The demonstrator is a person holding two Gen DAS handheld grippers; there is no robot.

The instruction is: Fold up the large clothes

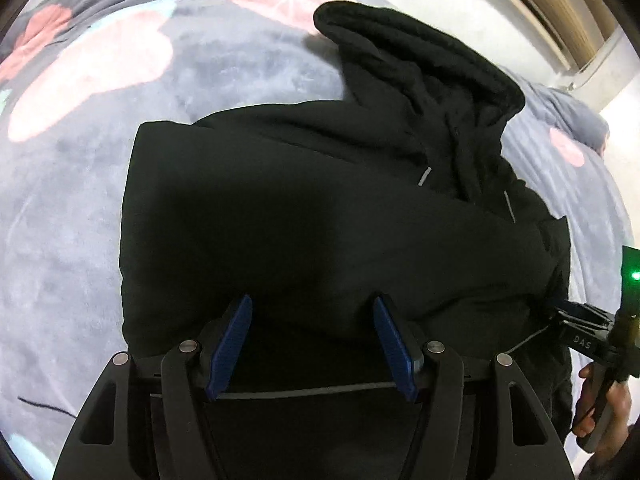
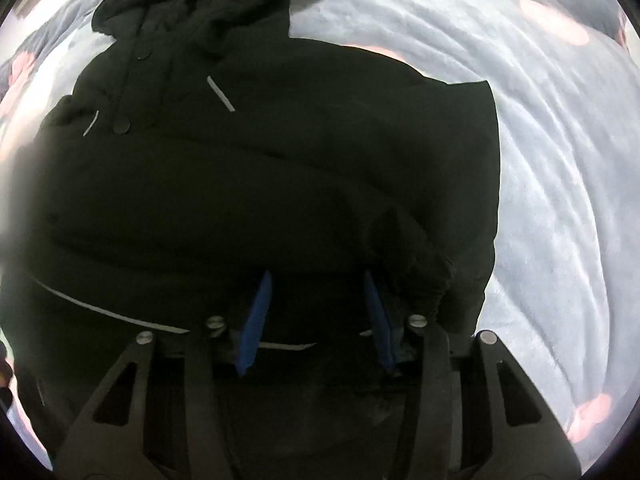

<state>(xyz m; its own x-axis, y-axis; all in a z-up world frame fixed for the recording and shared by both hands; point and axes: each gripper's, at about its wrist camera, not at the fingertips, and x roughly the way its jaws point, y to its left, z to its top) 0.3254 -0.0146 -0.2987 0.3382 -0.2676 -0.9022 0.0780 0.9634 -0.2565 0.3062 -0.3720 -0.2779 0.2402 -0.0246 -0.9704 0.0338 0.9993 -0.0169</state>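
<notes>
A black hooded jacket (image 1: 304, 208) lies on a grey fleece blanket (image 1: 60, 220), hood (image 1: 420, 60) away from me, sleeves folded in over the body. My left gripper (image 1: 312, 306) is open, its blue pads (image 1: 232, 344) spread over the jacket's near edge. In the right wrist view the same jacket (image 2: 240, 168) fills the frame, with snap buttons and reflective strips. My right gripper (image 2: 316, 280) is open over the jacket's near right part, beside a bunched cuff (image 2: 424, 268). The right gripper also shows at the left wrist view's right edge (image 1: 584, 332).
The grey blanket (image 2: 560, 200) with pink flower prints (image 1: 92, 68) covers the bed all round the jacket. A pale wall and a wooden frame (image 1: 568, 12) stand beyond the bed at upper right. A dark thread (image 1: 44, 404) lies on the blanket at lower left.
</notes>
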